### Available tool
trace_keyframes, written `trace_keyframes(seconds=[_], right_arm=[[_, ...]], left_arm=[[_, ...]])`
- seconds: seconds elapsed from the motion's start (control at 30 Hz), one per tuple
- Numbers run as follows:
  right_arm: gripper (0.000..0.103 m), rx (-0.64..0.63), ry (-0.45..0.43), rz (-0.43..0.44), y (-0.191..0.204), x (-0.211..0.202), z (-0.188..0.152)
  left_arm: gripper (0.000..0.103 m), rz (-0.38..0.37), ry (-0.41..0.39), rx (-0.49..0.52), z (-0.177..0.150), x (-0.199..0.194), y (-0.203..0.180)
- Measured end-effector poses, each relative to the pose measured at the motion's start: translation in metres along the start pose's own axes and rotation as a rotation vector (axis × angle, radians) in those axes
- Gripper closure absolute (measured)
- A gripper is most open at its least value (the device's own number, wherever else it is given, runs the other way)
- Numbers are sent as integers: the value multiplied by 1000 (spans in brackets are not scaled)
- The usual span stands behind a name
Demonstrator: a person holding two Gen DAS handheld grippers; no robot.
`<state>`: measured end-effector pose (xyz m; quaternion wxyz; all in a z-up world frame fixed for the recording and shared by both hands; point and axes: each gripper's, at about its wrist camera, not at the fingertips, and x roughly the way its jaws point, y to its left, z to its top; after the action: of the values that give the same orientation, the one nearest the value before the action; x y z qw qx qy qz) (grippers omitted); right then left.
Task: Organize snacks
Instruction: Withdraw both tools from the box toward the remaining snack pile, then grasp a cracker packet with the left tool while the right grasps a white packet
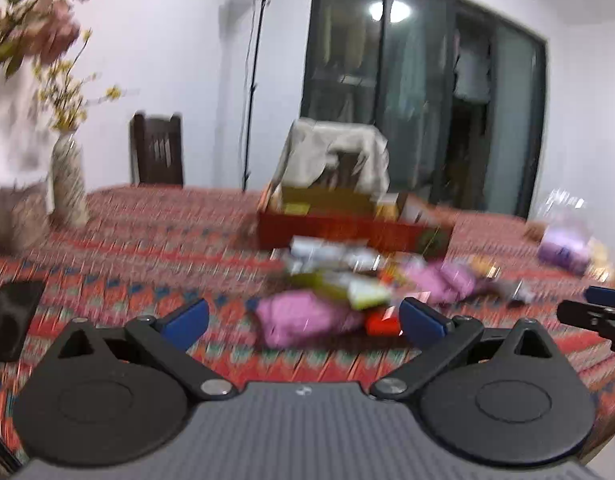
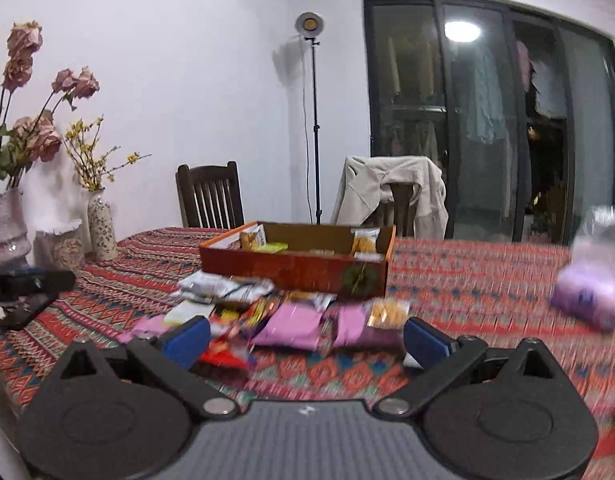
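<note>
A heap of loose snack packets (image 2: 267,312) lies on the patterned tablecloth (image 2: 467,280) in front of a shallow red cardboard box (image 2: 295,268) that holds a few packets. Pink packets (image 1: 303,316) lie nearest in the left wrist view, which is blurred. My left gripper (image 1: 303,318) stands open above the cloth just short of the heap, nothing between its blue pads. My right gripper (image 2: 307,338) is open too, empty, with pink packets (image 2: 291,326) beyond its fingers. The right gripper's tip (image 1: 599,312) shows at the left view's right edge.
Vases with dried flowers (image 2: 101,228) stand at the table's left side. A dark flat object (image 1: 11,320) lies on the near left. A clear bag with purple contents (image 2: 591,292) sits at the right. Two chairs (image 2: 211,196), one draped with a jacket (image 2: 391,192), stand behind the table.
</note>
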<state>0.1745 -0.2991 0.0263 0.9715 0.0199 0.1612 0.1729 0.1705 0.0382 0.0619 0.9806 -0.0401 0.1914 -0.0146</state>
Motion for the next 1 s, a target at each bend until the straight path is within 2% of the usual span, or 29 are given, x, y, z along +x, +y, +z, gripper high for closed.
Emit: trace_keyframes(seconds=[0.13, 0.33, 0.7, 1.0], right_arm=[[0, 47, 39, -44, 5, 0, -38], [0, 142, 47, -60, -3, 0, -56], [0, 127, 74, -91, -16, 19, -52], [2, 102, 73, -143, -49, 52, -21]], left_arm=[[0, -8, 78, -24, -18, 7, 2], [0, -14, 83, 2, -20, 12, -5], [0, -24, 96, 28, -7, 39, -19], [0, -38, 47, 92, 34, 88, -30]])
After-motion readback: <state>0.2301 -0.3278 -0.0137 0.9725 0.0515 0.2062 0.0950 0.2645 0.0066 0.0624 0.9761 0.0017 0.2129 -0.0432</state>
